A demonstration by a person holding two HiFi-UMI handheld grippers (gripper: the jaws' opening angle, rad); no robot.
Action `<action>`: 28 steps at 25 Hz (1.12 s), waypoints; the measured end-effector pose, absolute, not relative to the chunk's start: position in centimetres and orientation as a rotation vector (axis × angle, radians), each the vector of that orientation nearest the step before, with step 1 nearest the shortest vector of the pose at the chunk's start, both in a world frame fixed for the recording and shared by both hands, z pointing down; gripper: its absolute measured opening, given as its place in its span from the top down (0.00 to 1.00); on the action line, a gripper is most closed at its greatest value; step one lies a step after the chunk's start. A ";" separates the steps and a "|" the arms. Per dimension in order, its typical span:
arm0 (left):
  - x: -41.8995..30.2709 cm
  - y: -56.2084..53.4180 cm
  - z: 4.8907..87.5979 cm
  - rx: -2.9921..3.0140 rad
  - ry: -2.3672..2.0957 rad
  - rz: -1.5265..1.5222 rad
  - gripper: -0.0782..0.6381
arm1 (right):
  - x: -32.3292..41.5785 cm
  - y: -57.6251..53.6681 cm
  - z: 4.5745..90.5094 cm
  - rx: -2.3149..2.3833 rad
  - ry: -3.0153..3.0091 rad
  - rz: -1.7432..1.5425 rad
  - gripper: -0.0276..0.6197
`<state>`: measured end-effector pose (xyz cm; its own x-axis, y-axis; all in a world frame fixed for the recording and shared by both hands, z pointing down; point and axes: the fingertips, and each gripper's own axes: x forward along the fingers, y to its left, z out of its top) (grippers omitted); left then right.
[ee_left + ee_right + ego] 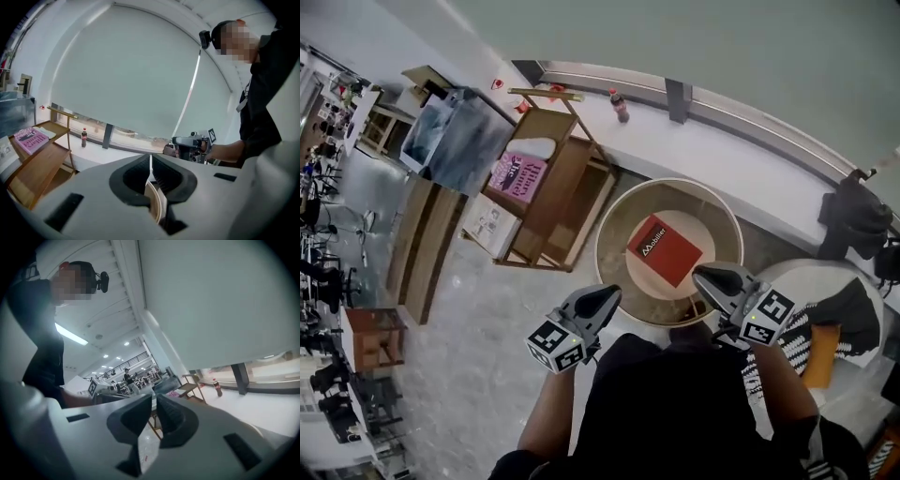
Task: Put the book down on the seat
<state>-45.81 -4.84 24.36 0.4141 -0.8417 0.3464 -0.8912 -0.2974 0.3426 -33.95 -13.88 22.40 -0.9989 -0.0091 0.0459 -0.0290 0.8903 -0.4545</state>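
A red book (666, 249) lies flat on the pale cushion of a round seat (619, 220) with a wooden rim, in the middle of the head view. My left gripper (607, 298) hovers at the seat's near left edge, shut and empty. My right gripper (711, 277) hovers at the near right edge, just off the book's corner, also shut with nothing in it. In the left gripper view the jaws (150, 164) meet with no gap, and the right gripper (190, 146) shows beyond them. The right gripper view shows its jaws (153, 405) closed together.
A wooden rack (567, 192) with a pink book (518, 176) stands left of the seat. A cola bottle (620, 106) stands on the white sill behind. At the right are a black bag (853, 216) and a round white stool (811, 281) with striped cloth.
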 end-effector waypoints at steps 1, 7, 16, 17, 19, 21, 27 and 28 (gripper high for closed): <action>-46.1 -5.5 24.6 2.195 -1.455 0.161 0.86 | -34.0 -14.6 23.1 0.057 -3.008 0.756 0.91; -49.5 -8.7 28.1 2.184 -1.305 0.268 0.85 | -34.1 -16.5 27.2 0.211 -2.946 0.996 0.91; -54.7 -16.0 39.1 2.172 -1.011 0.382 0.83 | -32.7 -20.2 35.5 0.767 -2.757 1.145 0.85; -54.9 -16.5 40.5 2.166 -0.973 0.397 0.79 | -32.6 -20.1 36.8 0.815 -2.723 1.165 0.83; -55.2 -17.4 43.4 2.145 -0.905 0.425 0.71 | -32.7 -19.7 40.2 0.869 -2.655 1.204 0.82; -55.8 -18.1 46.5 2.129 -0.857 0.461 0.69 | -32.9 -19.5 44.1 0.879 -2.576 1.246 0.80; -56.5 -19.6 54.7 2.090 -0.752 0.548 0.65 | -32.1 -19.6 53.0 0.938 -2.401 1.317 0.72; -56.5 -19.7 55.9 2.087 -0.736 0.564 0.63 | -32.1 -19.2 54.3 0.943 -2.381 1.321 0.71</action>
<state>-56.47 -19.73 55.91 0.7272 -0.3008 0.6171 -0.6741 -0.4824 0.5593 -32.10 -19.20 54.25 -0.7559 -0.4135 0.5075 -0.6494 0.3762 -0.6608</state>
